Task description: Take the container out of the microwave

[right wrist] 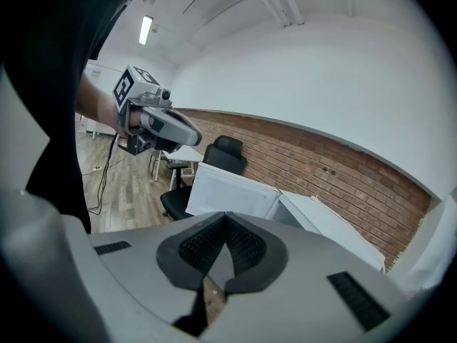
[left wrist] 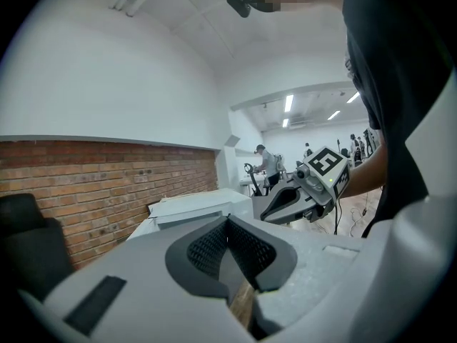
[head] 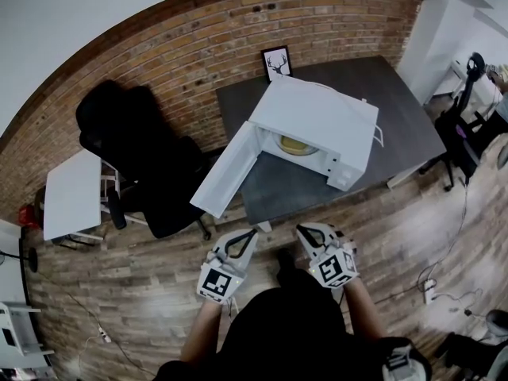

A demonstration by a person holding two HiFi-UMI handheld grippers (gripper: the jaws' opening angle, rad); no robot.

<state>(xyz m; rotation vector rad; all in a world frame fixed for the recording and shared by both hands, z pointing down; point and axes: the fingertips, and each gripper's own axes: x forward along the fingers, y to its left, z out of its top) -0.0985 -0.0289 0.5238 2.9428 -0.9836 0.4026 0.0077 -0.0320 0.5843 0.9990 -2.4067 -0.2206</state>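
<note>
A white microwave (head: 317, 125) stands on a dark table (head: 397, 109), its door (head: 226, 169) swung open to the left. Inside it a pale yellow container (head: 294, 144) rests on the floor of the cavity. My left gripper (head: 252, 233) and right gripper (head: 302, 229) hover side by side over the wooden floor, just short of the table's near edge. Both are shut with nothing between their jaws. In the left gripper view the shut jaws (left wrist: 228, 220) point towards the microwave (left wrist: 203, 207). From the right gripper view the shut jaws (right wrist: 226, 216) face the open door (right wrist: 232, 190).
A black office chair (head: 151, 165) and a small white side table (head: 71, 193) stand left of the open door. A framed deer picture (head: 276, 62) leans on the brick wall. Another chair (head: 459, 133) stands right of the table, and cables (head: 432, 280) lie on the floor.
</note>
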